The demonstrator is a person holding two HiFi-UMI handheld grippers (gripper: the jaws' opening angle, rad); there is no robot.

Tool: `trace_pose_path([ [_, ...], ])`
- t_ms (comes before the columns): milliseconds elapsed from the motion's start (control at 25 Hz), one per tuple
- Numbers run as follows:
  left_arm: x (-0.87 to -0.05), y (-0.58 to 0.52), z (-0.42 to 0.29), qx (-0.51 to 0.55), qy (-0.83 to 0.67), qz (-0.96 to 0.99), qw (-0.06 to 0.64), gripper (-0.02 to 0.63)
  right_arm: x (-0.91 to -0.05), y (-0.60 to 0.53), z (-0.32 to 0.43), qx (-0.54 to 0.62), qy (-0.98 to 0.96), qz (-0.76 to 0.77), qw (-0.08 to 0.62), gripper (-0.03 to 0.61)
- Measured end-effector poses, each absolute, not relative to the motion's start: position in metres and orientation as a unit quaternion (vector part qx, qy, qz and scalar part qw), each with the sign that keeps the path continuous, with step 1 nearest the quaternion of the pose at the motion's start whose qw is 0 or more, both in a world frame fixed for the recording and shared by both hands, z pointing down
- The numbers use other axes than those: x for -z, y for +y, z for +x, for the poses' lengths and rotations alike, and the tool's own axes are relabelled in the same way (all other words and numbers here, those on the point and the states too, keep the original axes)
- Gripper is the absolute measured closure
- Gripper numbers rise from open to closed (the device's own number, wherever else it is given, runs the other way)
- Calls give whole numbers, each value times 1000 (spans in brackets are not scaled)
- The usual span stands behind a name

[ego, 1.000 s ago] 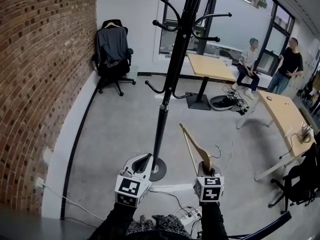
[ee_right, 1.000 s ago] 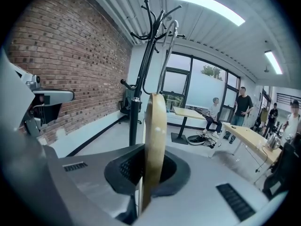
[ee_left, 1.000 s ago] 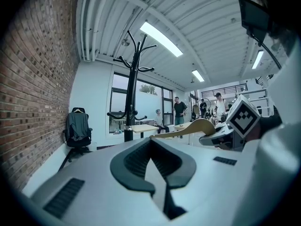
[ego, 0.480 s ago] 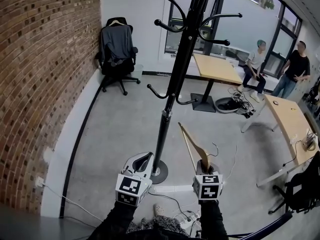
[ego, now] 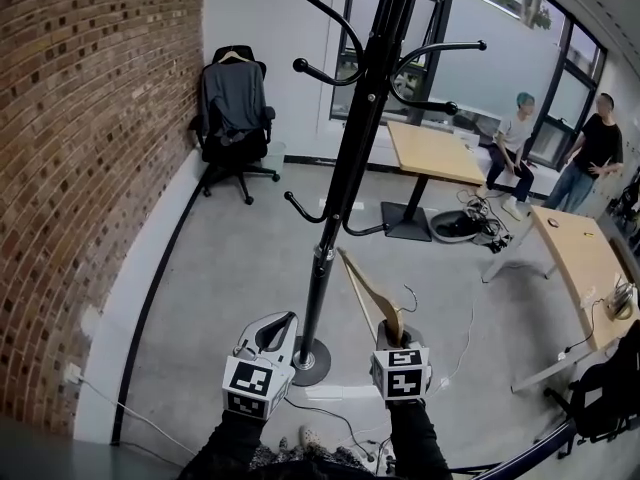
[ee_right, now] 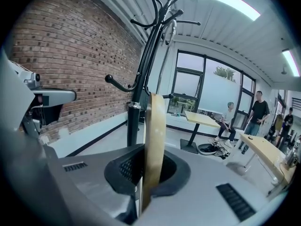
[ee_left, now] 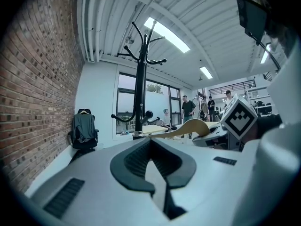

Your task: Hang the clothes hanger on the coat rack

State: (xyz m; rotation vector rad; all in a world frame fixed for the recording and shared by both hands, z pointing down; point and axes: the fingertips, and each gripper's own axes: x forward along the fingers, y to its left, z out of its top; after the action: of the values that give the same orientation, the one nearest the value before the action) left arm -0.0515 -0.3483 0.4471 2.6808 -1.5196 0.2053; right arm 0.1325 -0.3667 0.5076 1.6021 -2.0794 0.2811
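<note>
The black coat rack stands on its round base straight ahead, with curved hooks at mid height and at the top. My right gripper is shut on the lower end of a wooden clothes hanger, which rises up and to the left toward the pole; its wire hook sticks out to the right. In the right gripper view the hanger stands edge-on between the jaws, with the rack just behind it. My left gripper is shut and holds nothing, just left of the pole's foot.
A brick wall runs along the left. A black office chair with a grey jacket stands in the far corner. Wooden tables and two people are at the back right. Cables lie on the floor by my feet.
Both grippers have moved forward toward the rack, and the hanger now sits closer to the pole. Both grips are unchanged.
</note>
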Motion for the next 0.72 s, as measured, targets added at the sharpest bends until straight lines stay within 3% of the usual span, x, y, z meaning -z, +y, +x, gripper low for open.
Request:
trace_pose_path([
  [720,-448,-388,-47,-75,-516,853,32,606,-510,-443,123,-97,-785,556,257,569],
])
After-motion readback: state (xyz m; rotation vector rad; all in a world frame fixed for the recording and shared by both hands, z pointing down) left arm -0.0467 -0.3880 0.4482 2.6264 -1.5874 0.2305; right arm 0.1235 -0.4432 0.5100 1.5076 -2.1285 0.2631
